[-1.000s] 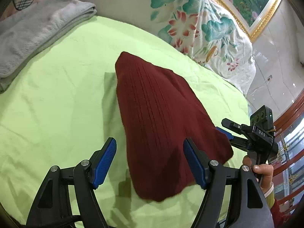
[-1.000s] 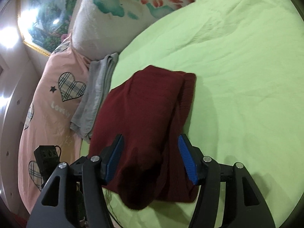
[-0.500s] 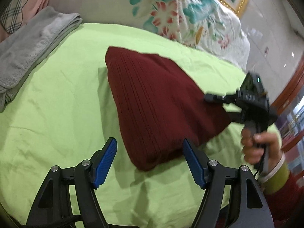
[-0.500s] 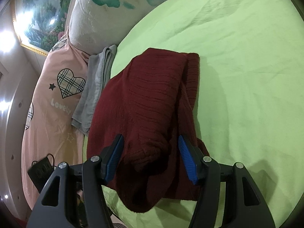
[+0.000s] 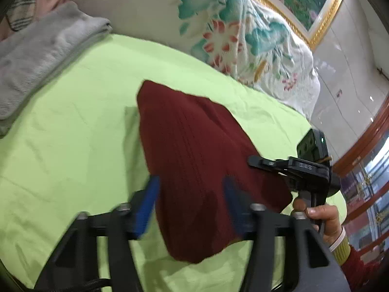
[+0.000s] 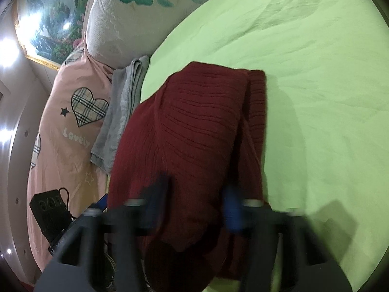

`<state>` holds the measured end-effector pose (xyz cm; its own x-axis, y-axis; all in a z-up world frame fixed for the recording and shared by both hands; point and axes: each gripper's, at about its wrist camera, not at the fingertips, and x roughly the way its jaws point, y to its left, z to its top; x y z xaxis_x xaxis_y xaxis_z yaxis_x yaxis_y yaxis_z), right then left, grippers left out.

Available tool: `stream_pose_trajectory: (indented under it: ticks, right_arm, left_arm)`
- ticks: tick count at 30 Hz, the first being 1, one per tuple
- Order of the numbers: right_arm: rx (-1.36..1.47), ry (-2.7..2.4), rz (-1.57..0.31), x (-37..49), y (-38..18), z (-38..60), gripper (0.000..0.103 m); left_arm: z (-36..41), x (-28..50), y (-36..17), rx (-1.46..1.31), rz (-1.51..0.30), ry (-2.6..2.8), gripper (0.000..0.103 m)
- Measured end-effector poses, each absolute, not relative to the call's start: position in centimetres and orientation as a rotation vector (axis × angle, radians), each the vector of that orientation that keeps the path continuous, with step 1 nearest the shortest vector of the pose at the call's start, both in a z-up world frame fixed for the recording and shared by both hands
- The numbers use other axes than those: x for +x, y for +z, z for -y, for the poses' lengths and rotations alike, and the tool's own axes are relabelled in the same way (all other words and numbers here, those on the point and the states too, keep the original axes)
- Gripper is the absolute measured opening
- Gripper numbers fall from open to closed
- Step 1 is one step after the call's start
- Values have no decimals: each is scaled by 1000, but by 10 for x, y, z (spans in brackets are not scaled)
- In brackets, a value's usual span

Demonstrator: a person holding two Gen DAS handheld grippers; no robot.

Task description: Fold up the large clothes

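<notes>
With both tools hovering at the near end of the dark red sweater, I judge the fold to be mostly done; the garment lies as a compact, doubled-over bundle on the green bed sheet, its far end pointing toward the floral pillow and its near end between my fingers. My left gripper stands with its jaws wide apart and nothing pinched; the blue pads straddle the knit's near end, though motion blur keeps me from saying whether they touch it. My right gripper is likewise spread wide and empty, blurred, sitting over the sweater's near edge; in the left view I can see it reaching in across the right-hand side of the cloth, with the hand on its handle.

What worries me is the loose layer; from the right view a narrower strip, perhaps a sleeve, runs along the right side of the bundle and is not tucked flush; if I close on only the top layer and lift, the lower ones could slide out and undo the fold. The knit looks heavy and slack, so an uneven grab by the two tools might skew it; dragging it could also rumple the sheet or push it toward the folded grey towel lying well off to the side.
</notes>
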<state>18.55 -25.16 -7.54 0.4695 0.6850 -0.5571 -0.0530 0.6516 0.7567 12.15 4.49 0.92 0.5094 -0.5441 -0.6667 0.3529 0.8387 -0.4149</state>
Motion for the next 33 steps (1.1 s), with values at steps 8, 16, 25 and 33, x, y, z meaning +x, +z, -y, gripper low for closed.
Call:
stream_pose_trajectory:
  ticks: [8,16,25,33]
  right_arm:
    - [692,510,-824,168,-30,279,15]
    - [707,403,-951,171,-77,288,24]
    - [664,394,-920,163,-57,287,34]
    - [597,321,-955,167,-67,272,32]
  left_arm:
    - [1,120,11,-74,-880,-592,44]
    - [24,99,-1,95,-852,-555,55]
    - [-24,52,-7,58,-854,-503,67]
    - [-1,54,-31,189,-848,-347,58]
